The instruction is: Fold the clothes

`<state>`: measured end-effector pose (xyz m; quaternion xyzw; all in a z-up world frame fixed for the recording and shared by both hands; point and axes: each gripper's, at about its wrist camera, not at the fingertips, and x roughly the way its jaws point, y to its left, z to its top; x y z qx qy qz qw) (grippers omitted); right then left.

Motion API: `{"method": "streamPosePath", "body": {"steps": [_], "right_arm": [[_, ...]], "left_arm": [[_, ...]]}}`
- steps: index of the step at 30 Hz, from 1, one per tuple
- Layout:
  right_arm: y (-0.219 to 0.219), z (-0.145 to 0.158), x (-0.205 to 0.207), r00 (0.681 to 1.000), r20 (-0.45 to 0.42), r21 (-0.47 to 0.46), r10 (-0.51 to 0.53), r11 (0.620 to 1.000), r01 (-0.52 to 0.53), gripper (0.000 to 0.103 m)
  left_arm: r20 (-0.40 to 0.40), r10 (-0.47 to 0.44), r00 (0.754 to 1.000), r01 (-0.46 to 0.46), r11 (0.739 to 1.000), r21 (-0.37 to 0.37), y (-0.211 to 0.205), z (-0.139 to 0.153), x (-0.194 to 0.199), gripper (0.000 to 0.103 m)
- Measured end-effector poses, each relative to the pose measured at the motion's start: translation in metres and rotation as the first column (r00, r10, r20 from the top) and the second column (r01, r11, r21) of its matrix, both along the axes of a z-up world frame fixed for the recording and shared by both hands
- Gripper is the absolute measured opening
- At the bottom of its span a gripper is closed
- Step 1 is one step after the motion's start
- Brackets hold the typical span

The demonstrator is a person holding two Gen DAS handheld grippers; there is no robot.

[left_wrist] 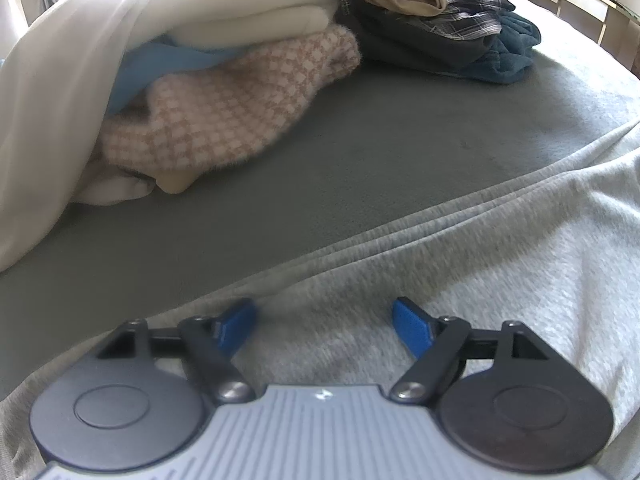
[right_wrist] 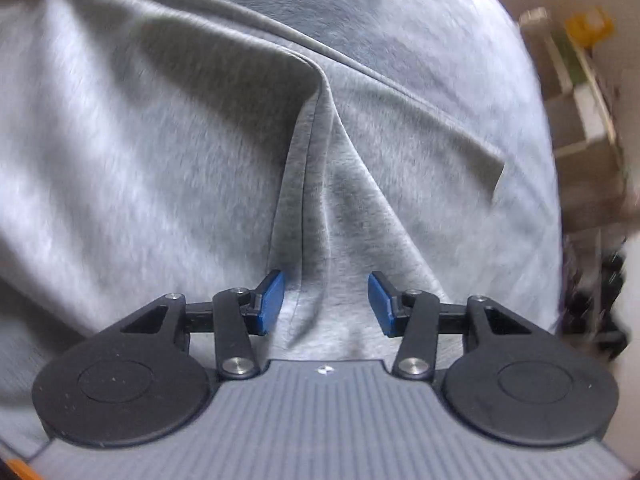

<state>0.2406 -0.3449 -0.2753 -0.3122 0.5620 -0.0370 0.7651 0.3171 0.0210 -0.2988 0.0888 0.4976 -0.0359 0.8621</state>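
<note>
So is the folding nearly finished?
Not nearly. A few things look folded in the pile at the back. The grey top is being worked on now, still creased, with both tools open over it: left tool, right tool. The pink checked piece still lies crumpled.

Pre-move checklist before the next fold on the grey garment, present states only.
1. Left gripper open over the grey garment: ok.
2. Right gripper open, raised fold between its pads, not pinched: ok.
3. Garment flat: not ok, ridges and creases run across it.
4. Garment clear of the clothes pile: ok, bare grey bedsheet lies between them.
5. Garment's full outline in view: cannot tell, both views crop it.
6. Right wrist view sharp: not ok, blurred.
</note>
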Motion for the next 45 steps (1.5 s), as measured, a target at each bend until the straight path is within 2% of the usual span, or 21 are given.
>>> {"method": "streamPosePath", "body": {"steps": [2, 8, 12, 13, 15, 18, 22, 23, 25, 26, 27, 28, 29, 30, 31, 34, 38, 40, 42, 44, 45], "right_arm": [[-0.008, 0.005, 0.002, 1.000, 0.007, -0.065, 0.026, 0.998, -0.025, 0.004], [-0.051, 0.042, 0.039, 0.993, 0.109, -0.153, 0.054, 0.988, -0.037, 0.004], [-0.068, 0.058, 0.072, 0.988, 0.115, -0.162, 0.100, 0.984, -0.081, 0.003], [-0.074, 0.061, 0.082, 0.989, 0.119, -0.165, 0.093, 0.984, -0.073, 0.000], [-0.086, 0.065, 0.102, 0.989, 0.127, -0.165, 0.071, 0.985, -0.049, 0.000], [-0.106, 0.067, 0.122, 0.996, 0.089, -0.099, 0.004, 0.995, 0.005, 0.000], [-0.112, 0.067, 0.124, 0.999, 0.041, 0.016, 0.005, 1.000, -0.006, 0.000], [-0.114, 0.066, 0.124, 0.999, 0.039, 0.043, -0.011, 0.999, 0.009, 0.001], [-0.124, 0.062, 0.125, 0.998, 0.046, 0.108, -0.046, 0.993, 0.041, 0.010], [-0.125, 0.059, 0.123, 0.999, 0.041, 0.126, -0.033, 0.992, 0.028, 0.023], [-0.119, 0.055, 0.118, 0.999, 0.025, 0.122, 0.028, 0.992, -0.031, 0.032], [-0.112, 0.051, 0.113, 0.996, 0.009, 0.119, 0.089, 0.989, -0.090, 0.034], [-0.106, 0.047, 0.108, 0.989, -0.007, 0.117, 0.150, 0.982, -0.148, 0.043], [-0.098, 0.042, 0.102, 0.974, -0.026, 0.108, 0.225, 0.969, -0.221, 0.050], [-0.086, 0.037, 0.097, 0.944, -0.049, 0.090, 0.325, 0.943, -0.320, 0.052], [-0.064, 0.026, 0.093, 0.836, -0.110, 0.064, 0.538, 0.843, -0.534, 0.057], [-0.052, 0.007, 0.109, 0.725, -0.224, 0.107, 0.652, 0.755, -0.646, 0.055], [-0.047, -0.001, 0.117, 0.676, -0.290, 0.152, 0.678, 0.730, -0.667, 0.051], [-0.042, -0.006, 0.124, 0.639, -0.348, 0.192, 0.686, 0.719, -0.668, 0.022], [-0.037, -0.003, 0.128, 0.648, -0.376, 0.188, 0.662, 0.739, -0.647, 0.007], [-0.035, 0.000, 0.129, 0.655, -0.381, 0.182, 0.652, 0.748, -0.639, 0.005]], "left_arm": [[-0.002, -0.001, 1.000, 0.001, 1.000, 0.000, 0.000, 0.001, 0.001, 0.079], [0.000, -0.003, 1.000, 0.003, 1.000, 0.001, -0.001, 0.002, 0.002, 0.079], [-0.002, -0.007, 1.000, 0.007, 1.000, 0.006, -0.001, 0.004, 0.003, 0.079], [-0.003, -0.007, 1.000, 0.007, 1.000, 0.007, -0.001, 0.004, 0.003, 0.079], [-0.004, -0.007, 1.000, 0.007, 1.000, 0.009, -0.001, 0.004, 0.004, 0.079], [-0.001, -0.007, 1.000, 0.007, 1.000, 0.011, -0.002, 0.004, 0.004, 0.079], [0.005, -0.008, 1.000, 0.008, 1.000, 0.014, -0.002, 0.004, 0.003, 0.079], [0.006, -0.008, 1.000, 0.008, 1.000, 0.015, -0.002, 0.003, 0.003, 0.079], [0.006, -0.010, 1.000, 0.010, 1.000, 0.015, -0.002, 0.003, 0.003, 0.080], [0.006, -0.012, 1.000, 0.012, 1.000, 0.015, -0.001, 0.003, 0.003, 0.080], [0.005, -0.014, 1.000, 0.014, 1.000, 0.013, -0.001, 0.003, 0.004, 0.080], [0.005, -0.017, 1.000, 0.017, 1.000, 0.012, 0.000, 0.003, 0.004, 0.080], [0.005, -0.021, 1.000, 0.021, 1.000, 0.013, 0.000, 0.003, 0.004, 0.080], [0.005, -0.025, 1.000, 0.025, 1.000, 0.013, 0.000, 0.003, 0.004, 0.080], [0.005, -0.029, 1.000, 0.029, 0.999, 0.014, 0.000, 0.003, 0.004, 0.081], [0.007, -0.039, 0.999, 0.039, 0.999, 0.017, 0.000, 0.003, 0.004, 0.081], [0.011, -0.050, 0.999, 0.050, 0.999, 0.020, 0.001, 0.003, 0.003, 0.081], [0.013, -0.052, 0.999, 0.052, 0.998, 0.021, 0.001, 0.003, 0.003, 0.081], [0.015, -0.052, 0.999, 0.052, 0.998, 0.022, 0.001, 0.004, 0.002, 0.081], [0.017, -0.050, 0.999, 0.049, 0.999, 0.021, 0.001, 0.004, 0.002, 0.081], [0.019, -0.049, 0.999, 0.048, 0.999, 0.021, 0.001, 0.004, 0.002, 0.081]]}}
